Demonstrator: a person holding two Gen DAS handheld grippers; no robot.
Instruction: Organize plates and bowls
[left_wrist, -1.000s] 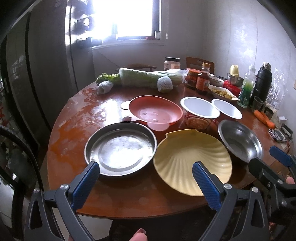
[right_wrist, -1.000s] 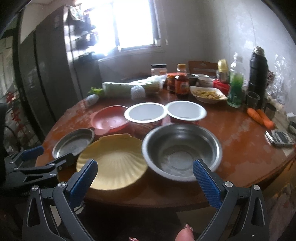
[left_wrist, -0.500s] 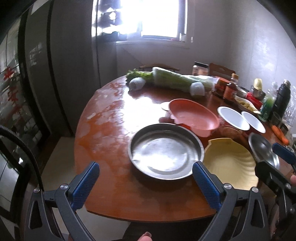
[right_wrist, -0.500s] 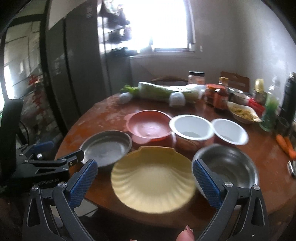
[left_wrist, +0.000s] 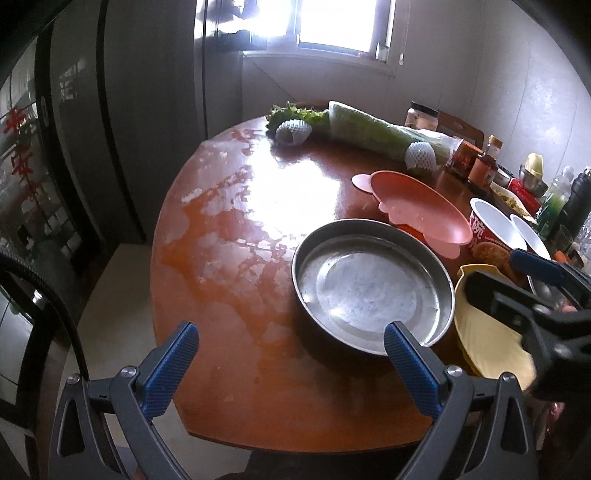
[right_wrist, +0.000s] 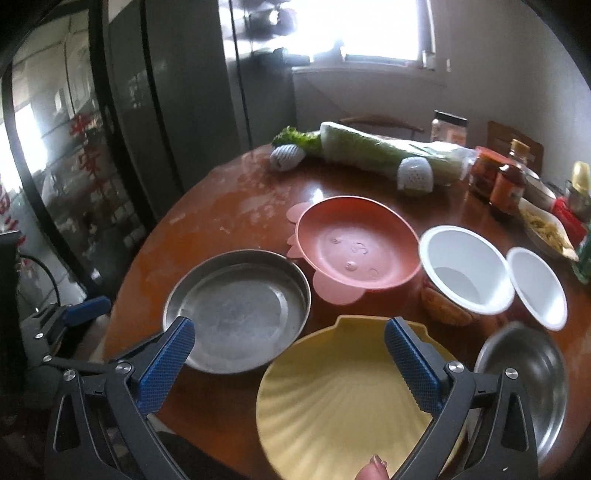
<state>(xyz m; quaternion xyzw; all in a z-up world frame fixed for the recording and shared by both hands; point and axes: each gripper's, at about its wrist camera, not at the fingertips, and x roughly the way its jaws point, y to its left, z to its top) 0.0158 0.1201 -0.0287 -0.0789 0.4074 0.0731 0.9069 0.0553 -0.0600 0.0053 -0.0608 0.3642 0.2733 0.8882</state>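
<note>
A round steel plate (left_wrist: 373, 288) (right_wrist: 240, 310) sits near the front of the wooden table. A yellow shell-shaped plate (right_wrist: 351, 398) (left_wrist: 487, 332) lies to its right. A pink bowl (right_wrist: 356, 247) (left_wrist: 421, 210), two white paper bowls (right_wrist: 465, 269) (right_wrist: 535, 288) and a steel bowl (right_wrist: 524, 373) stand behind and to the right. My left gripper (left_wrist: 291, 350) is open and empty, at the steel plate's near left edge. My right gripper (right_wrist: 290, 349) is open and empty, over the yellow plate's near left rim.
A long wrapped cabbage (right_wrist: 373, 151), two netted fruits (right_wrist: 413, 175), jars and sauce bottles (right_wrist: 509, 184), a dish of food (right_wrist: 546, 229) and a green bottle crowd the table's back and right. A dark fridge (left_wrist: 110, 110) stands on the left. The table's left half (left_wrist: 229, 229) is bare wood.
Both grippers have swung left. The steel plate now sits by the left gripper's right finger, and the yellow plate now lies under the right gripper. Both stay open.
</note>
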